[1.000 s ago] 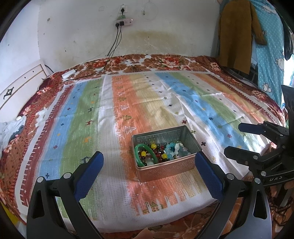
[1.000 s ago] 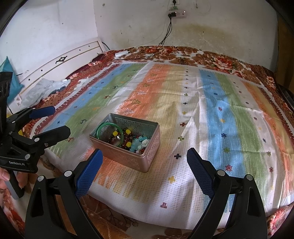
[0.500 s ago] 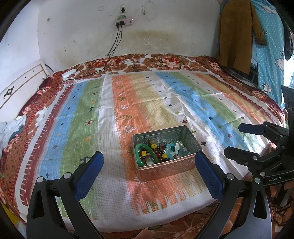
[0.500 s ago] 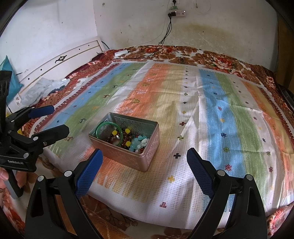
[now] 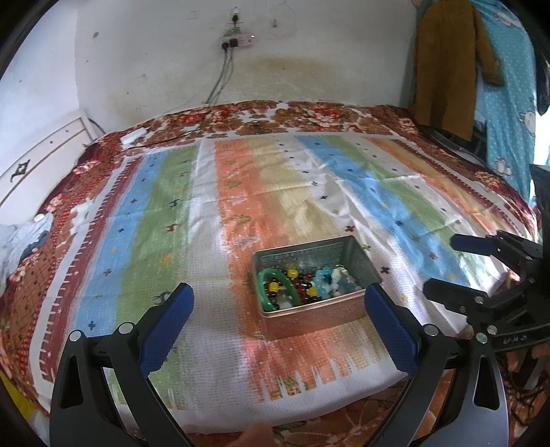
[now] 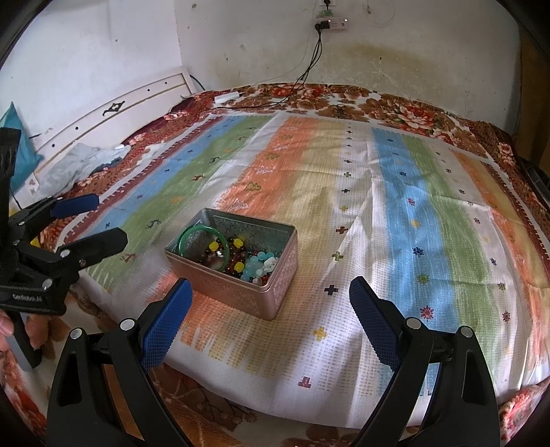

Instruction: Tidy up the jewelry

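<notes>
Location: bed covered by a striped cloth [image 5: 240, 192] in orange, blue, green and white bands, laid over a brown floral blanket [image 5: 309, 117]. Task item: open rectangular metal tin [image 5: 311, 318], rose-coloured outside, silver inside, standing upright on the orange band near the front edge of the cloth; lid not in view. Contents: green bangle [image 5: 275, 285] leaning at the tin's left end, dark red and yellow beads [image 5: 302, 287] in the middle, pale blue and white beads [image 5: 330, 280] toward the right end, all tangled in one heap; separate strings not distinguishable. Left gripper [image 5: 278, 309]: jaws wide apart, blue pads [image 5: 165, 330] empty, poised just short of the tin, which sits between the fingertips in the left wrist view, untouched. Right gripper [image 6: 270, 309]: jaws likewise spread, holding nothing, aimed at the cloth with the tin near its left finger; no contact. Same right gripper seen from the left wrist camera at the right edge [image 5: 443, 264], open. Left gripper seen from the right wrist camera at the left edge [image 6: 89, 220], open, with a person's fingers [image 6: 34, 330] wrapped around its handle. Writing: white lettering on the left gripper body in the right wrist view, blurred, not legible; short white marking on the right gripper body in the left wrist view, also unreadable. Surroundings: power strip [image 6: 331, 24] on the wall with black cables running down to the bed; white headboard [image 6: 113, 106]; brown garment [image 5: 447, 62] hanging beside a blue dotted fabric [image 5: 505, 86]; crumpled grey clothing [image 6: 82, 161] by the headboard.
</notes>
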The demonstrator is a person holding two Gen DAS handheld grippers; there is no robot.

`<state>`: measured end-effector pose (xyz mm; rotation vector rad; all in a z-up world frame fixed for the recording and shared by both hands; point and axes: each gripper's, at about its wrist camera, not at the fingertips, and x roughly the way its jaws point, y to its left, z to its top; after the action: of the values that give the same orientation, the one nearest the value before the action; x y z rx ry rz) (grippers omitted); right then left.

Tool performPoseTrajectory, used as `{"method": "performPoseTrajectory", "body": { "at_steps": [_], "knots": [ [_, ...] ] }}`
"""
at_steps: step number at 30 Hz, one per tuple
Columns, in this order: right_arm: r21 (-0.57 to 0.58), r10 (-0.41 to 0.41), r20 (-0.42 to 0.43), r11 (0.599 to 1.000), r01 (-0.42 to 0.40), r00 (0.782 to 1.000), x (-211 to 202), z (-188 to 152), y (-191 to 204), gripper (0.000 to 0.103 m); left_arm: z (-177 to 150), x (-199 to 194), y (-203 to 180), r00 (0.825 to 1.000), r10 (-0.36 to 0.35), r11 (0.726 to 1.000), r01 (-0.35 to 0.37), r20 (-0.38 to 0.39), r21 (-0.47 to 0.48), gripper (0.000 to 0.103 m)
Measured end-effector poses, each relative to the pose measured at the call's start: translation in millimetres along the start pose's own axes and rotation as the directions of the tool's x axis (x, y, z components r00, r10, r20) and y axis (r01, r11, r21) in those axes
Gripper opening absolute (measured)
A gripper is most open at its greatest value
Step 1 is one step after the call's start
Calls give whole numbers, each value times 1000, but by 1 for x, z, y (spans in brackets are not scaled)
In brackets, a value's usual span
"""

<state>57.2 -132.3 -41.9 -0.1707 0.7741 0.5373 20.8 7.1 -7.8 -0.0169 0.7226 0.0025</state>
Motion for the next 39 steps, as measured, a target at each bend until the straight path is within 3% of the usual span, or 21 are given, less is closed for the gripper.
{"method": "performPoseTrajectory", "body": {
  "at_steps": [5,12,25,39],
  "knots": [
    [-5,1,-7,1000,-1,1000,0,-3,-2,93,1,1,6,1000,17,999,-17,-15,-37,97],
    [-8,2,-11,1000,-2,1000,1,-2,-3,93,0,-7,3,999,-12,1000,13,31,-19,97],
    [-9,1,-13,1000,-1,1000,1,-2,-3,93,1,-1,-5,1000,29,999,-29,12,23,97],
    [-10,0,-16,1000,0,1000,3,-1,-3,93,-1,-1,-1,1000,10,1000,-10,13,18,97]
  ]
}}
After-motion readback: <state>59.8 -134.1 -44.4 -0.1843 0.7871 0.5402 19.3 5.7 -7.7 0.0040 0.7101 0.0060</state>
